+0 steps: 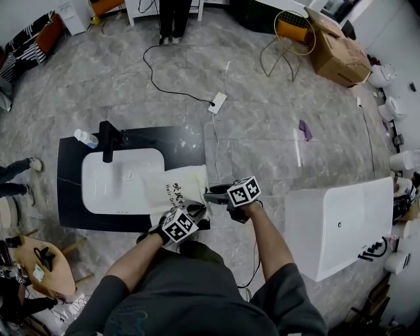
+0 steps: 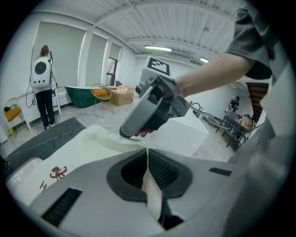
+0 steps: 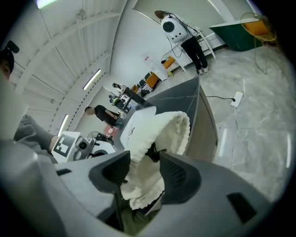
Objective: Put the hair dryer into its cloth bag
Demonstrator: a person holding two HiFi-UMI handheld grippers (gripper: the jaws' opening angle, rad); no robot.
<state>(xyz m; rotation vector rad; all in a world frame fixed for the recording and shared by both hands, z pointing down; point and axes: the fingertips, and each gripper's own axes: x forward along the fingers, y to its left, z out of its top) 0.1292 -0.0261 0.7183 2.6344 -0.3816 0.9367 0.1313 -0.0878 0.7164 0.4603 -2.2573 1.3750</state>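
Note:
The cream cloth bag (image 1: 174,187) with dark print lies on the right front part of the black counter (image 1: 72,190). My left gripper (image 1: 190,211) is at the bag's near edge, shut on a fold of its cloth (image 2: 150,185). My right gripper (image 1: 211,195) is just right of it, at the bag's gathered mouth. In the right gripper view the ruffled mouth (image 3: 157,134) and its black drawstring (image 3: 152,150) sit loosely between the parted jaws of that gripper (image 3: 141,171). The left gripper view shows the right gripper (image 2: 152,109) over the bag (image 2: 92,148). No view shows the hair dryer.
A white sink basin (image 1: 111,180) with a black faucet (image 1: 108,139) and a small bottle (image 1: 85,138) fill the counter's left. A white tub (image 1: 341,223) stands to the right. A power strip (image 1: 218,102) with cable lies on the floor behind. A person (image 1: 174,20) stands far back.

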